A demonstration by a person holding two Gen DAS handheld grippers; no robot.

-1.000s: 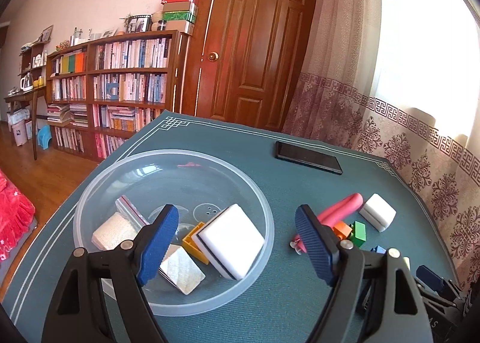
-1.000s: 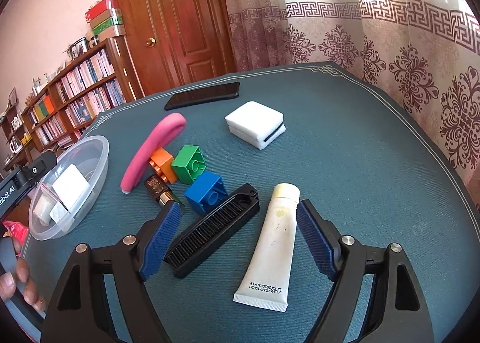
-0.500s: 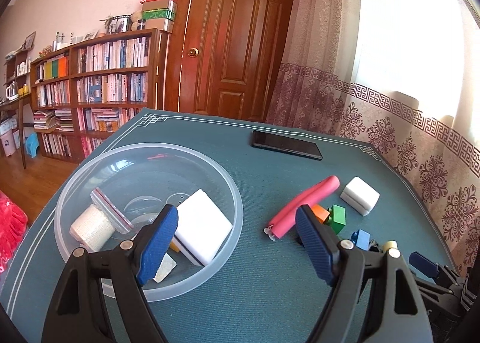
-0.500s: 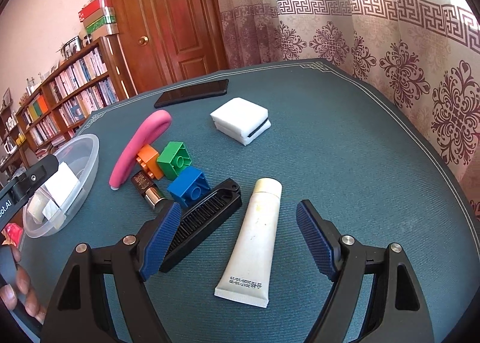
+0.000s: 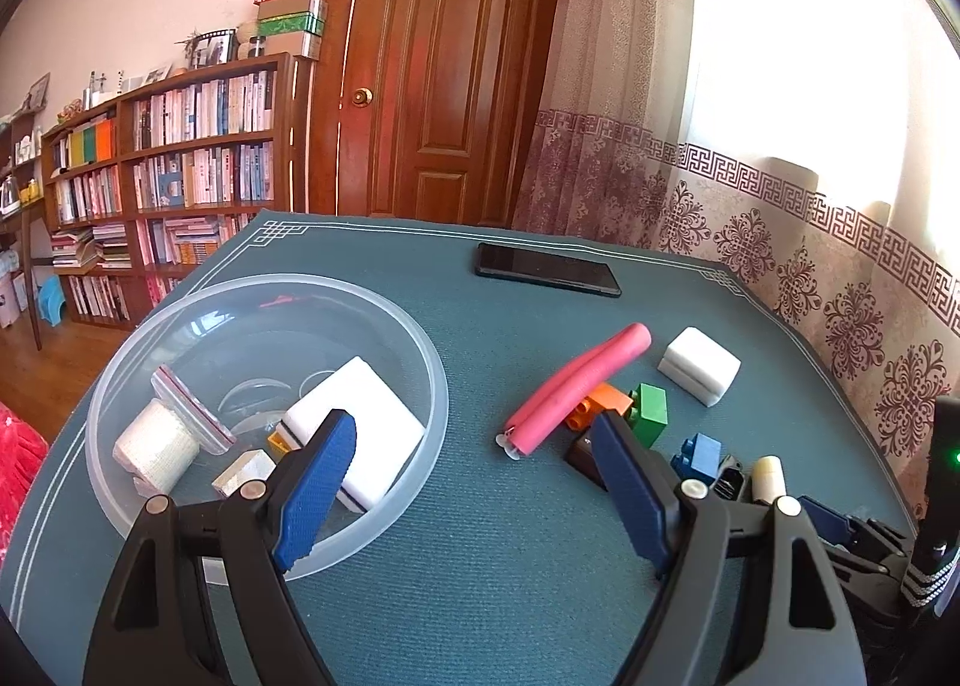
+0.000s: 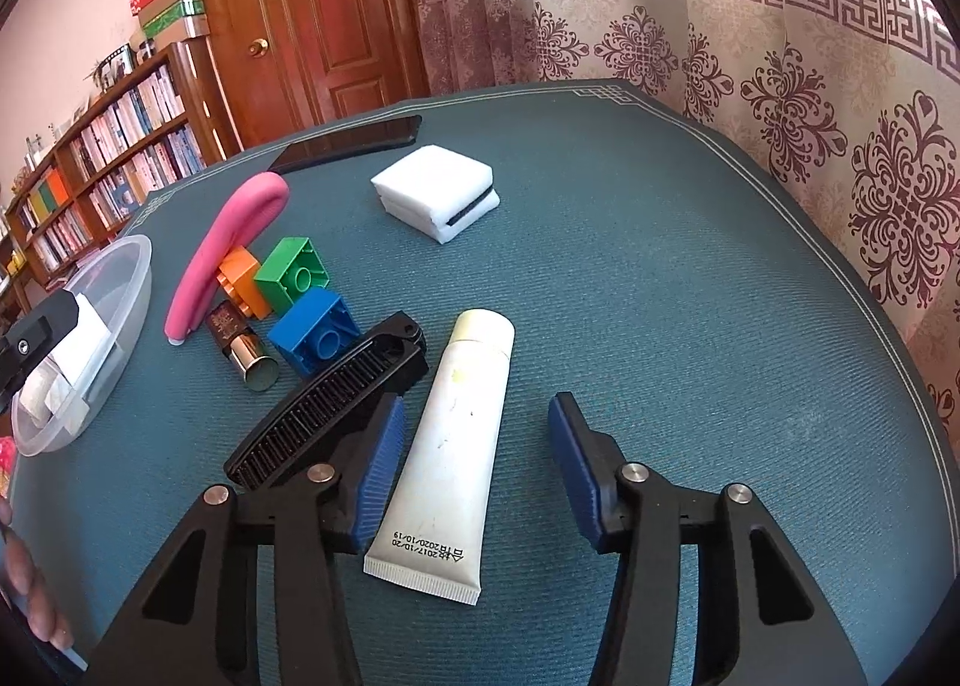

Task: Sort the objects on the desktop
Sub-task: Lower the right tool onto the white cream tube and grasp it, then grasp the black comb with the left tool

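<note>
**— Caller:** Right claw is down low over the table with its jaws spread wide and nothing between the pads, and we have the white tube lying right in that gap. Which way does it run?

**— Partner:** Its long axis runs almost straight away from us along the claw's own line: crimped end nearest us, cap end farthest. So the pads would meet its two long sides, which is what we want, I'd say. It sits closer to the left-hand pad than to the right-hand one, and we can't tell whether that pad touches it.

**— Caller:** And the neighbours?

**— Partner:** Black comb lies just beside the tube on the left, angled, with the left finger partly over it. We judge that's the risk: closing could catch the comb too. Blue block and the lipstick tube sit a little beyond.

**— Caller:** Left claw?

**— Partner:** Also released, empty, hovering near the table between the clear bowl and the pile, with the pink handle ahead. Bowl already holds a white sponge and small bits.

**— Caller:** So the right claw is plainly the nearer one for the tube; bowl's off to its left.
</note>
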